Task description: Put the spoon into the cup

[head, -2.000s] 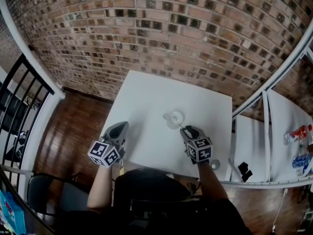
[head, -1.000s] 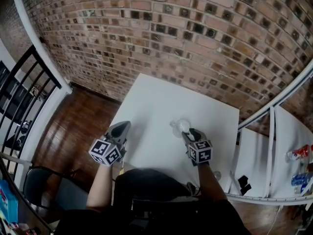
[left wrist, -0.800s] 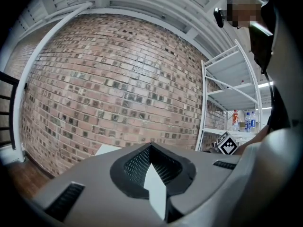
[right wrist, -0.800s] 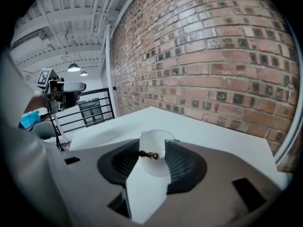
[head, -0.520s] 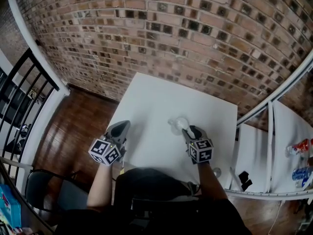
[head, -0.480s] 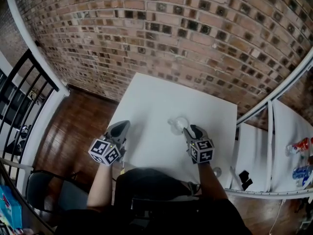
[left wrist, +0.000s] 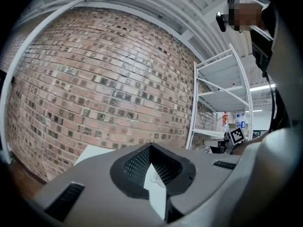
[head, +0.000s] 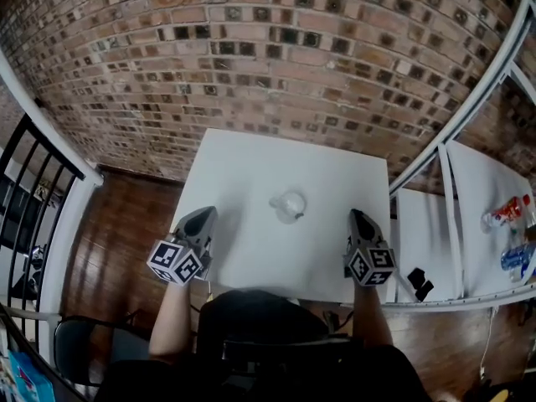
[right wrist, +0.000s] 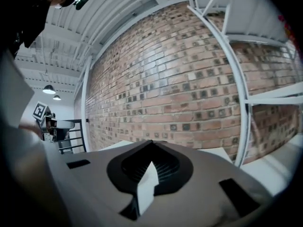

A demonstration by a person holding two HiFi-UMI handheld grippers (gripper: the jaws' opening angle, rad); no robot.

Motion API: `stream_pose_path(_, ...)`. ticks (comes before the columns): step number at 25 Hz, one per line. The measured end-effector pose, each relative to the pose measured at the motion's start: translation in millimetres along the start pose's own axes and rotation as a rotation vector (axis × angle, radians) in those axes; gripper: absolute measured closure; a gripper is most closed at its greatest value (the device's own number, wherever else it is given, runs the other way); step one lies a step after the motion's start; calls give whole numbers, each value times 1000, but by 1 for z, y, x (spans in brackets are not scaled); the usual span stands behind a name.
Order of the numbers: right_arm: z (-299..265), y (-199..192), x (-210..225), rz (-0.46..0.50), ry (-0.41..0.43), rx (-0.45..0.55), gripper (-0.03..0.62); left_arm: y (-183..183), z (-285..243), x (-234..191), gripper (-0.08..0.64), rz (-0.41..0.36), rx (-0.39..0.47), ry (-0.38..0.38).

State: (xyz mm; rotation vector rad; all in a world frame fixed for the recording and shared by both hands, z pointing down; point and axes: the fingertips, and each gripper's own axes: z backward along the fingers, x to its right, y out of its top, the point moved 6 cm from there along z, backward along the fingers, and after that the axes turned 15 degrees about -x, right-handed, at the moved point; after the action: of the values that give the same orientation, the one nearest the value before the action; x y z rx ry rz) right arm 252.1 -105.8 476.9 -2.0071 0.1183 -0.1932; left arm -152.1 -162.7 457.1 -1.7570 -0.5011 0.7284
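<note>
A clear glass cup (head: 291, 205) stands near the middle of the white table (head: 251, 166). A thin pale piece at its near rim may be the spoon; it is too small to tell. My right gripper (head: 355, 215) hovers by the table's right edge, well to the right of the cup, shut and holding nothing. My left gripper (head: 207, 213) rests at the table's near left, also shut and empty. In each gripper view, the left gripper (left wrist: 151, 169) and the right gripper (right wrist: 150, 167) show closed jaws with only a sliver of white table between them.
A brick wall (head: 276, 48) runs behind the table. White shelving (head: 469, 191) at the right holds bottles (head: 507, 213) and a small black object (head: 419, 283). A black railing (head: 33, 191) and wooden floor lie to the left, with a chair (head: 84, 342) at the lower left.
My right gripper has pulled back from the cup, moving right and toward the near edge, and its jaws have shut. The left gripper has barely shifted. The head view has swung slightly.
</note>
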Motion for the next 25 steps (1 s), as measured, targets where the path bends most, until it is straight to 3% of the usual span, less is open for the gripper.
stream_pose_path(7,24,-15,20,-15,-76,-27,592,-1,-9,10,557,-9,-4,-41)
stream_pose_path(25,20,-35,8,-69,-63,-74,592,-3,-3,9,557,1,-6,-46)
